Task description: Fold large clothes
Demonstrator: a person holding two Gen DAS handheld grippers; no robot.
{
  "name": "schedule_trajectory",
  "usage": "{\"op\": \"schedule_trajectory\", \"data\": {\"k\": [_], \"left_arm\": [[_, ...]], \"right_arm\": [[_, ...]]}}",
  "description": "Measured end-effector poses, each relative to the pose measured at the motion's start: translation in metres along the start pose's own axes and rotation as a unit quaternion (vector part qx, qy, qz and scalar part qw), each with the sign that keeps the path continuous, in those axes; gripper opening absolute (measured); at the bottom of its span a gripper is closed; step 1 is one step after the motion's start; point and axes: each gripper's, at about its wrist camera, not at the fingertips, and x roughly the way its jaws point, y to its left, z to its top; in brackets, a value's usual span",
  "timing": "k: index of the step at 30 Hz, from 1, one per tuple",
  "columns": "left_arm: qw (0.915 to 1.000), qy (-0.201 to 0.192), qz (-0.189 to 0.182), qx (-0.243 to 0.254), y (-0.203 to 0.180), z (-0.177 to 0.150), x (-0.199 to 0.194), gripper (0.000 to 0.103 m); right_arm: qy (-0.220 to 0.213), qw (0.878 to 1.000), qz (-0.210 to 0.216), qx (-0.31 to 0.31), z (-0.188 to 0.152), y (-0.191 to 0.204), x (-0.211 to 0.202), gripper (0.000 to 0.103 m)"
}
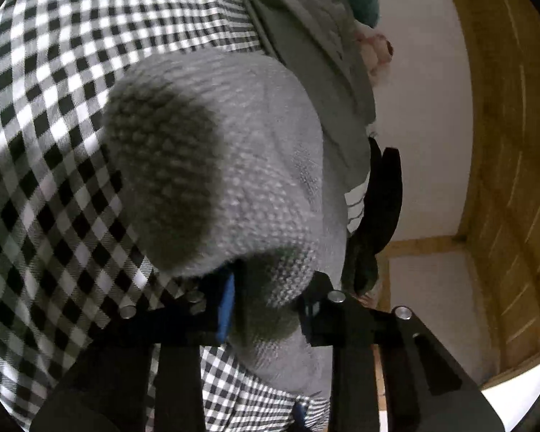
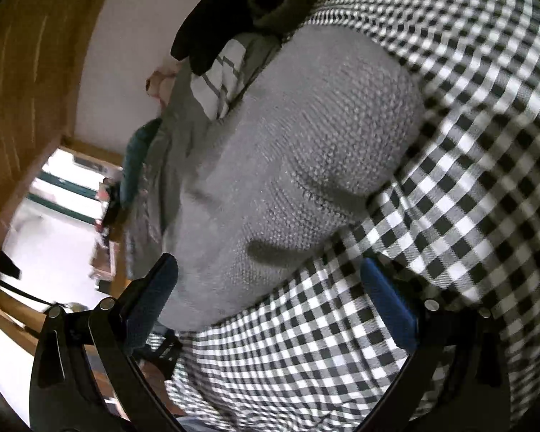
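My left gripper (image 1: 266, 309) pinches a fold of the grey knit sweater (image 1: 234, 165), which lies on the checked cloth (image 1: 54, 144). A heap of other clothes (image 1: 306, 36) crowds its 1 o'clock. My right gripper (image 2: 270, 302) hangs agape over the sweater's edge.

Left gripper (image 1: 266, 309): jaws narrowed, pinching grey knit. Right gripper (image 2: 270, 309): jaws spread wide, nothing gripped.
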Motion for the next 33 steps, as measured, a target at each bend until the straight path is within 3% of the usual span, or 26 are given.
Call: {"op": "schedule_trajectory", "data": {"k": [4,8,11,14,16,18,22,23,24,25,26,27,29,33], "left_arm": [[1.0000,-0.001,0.000,0.006,-0.001,0.002,-0.006,0.023],[0.9999,-0.003,0.000,0.010,0.000,0.002,-0.012,0.022],[0.9999,-0.004,0.005,0.014,-0.001,-0.002,-0.014,0.023],[0.9990,-0.006,0.023,0.037,-0.010,-0.003,-0.009,0.023],[0.9979,-0.003,0.038,0.053,-0.014,-0.004,-0.007,0.024],[0.9975,-0.002,0.043,0.056,-0.015,-0.004,-0.006,0.024],[0.9949,0.003,0.063,0.078,-0.017,-0.004,-0.003,0.024],[0.9942,0.004,0.068,0.084,-0.018,-0.004,-0.002,0.025],[0.9931,0.004,0.074,0.091,-0.019,-0.004,-0.001,0.026],[0.9922,0.004,0.080,0.095,-0.019,-0.005,0.000,0.030],[0.9911,0.006,0.087,0.101,-0.018,-0.005,0.002,0.037],[0.9895,0.006,0.097,0.106,-0.018,-0.006,0.004,0.043],[0.9897,0.010,0.094,0.108,-0.015,-0.007,0.009,0.067],[0.9820,0.016,0.098,0.160,-0.028,-0.014,0.019,0.091]], "right_arm": [[-0.043,0.995,0.063,0.068,0.019,-0.014,-0.001,0.100],[-0.059,0.980,0.074,0.176,0.036,-0.036,0.002,0.100],[-0.062,0.968,0.095,0.224,0.021,-0.036,-0.007,0.100],[-0.034,0.968,0.062,0.241,0.005,-0.041,-0.007,0.093],[-0.039,0.965,0.054,0.252,0.007,-0.043,-0.007,0.093],[-0.044,0.961,0.059,0.265,0.019,-0.043,-0.002,0.094],[-0.061,0.965,0.057,0.250,0.059,-0.028,0.002,0.093],[-0.067,0.967,0.044,0.241,0.065,-0.025,0.001,0.089],[-0.067,0.969,0.038,0.234,0.068,-0.023,0.000,0.077],[-0.068,0.973,0.025,0.221,0.072,-0.021,0.000,0.069],[-0.065,0.977,0.004,0.203,0.076,-0.020,0.002,0.047],[-0.062,0.981,-0.017,0.183,0.077,-0.021,0.007,0.040],[-0.057,0.984,-0.020,0.167,0.077,-0.024,0.012,0.037],[-0.061,0.990,-0.001,0.125,0.074,-0.012,0.006,0.030]]}}
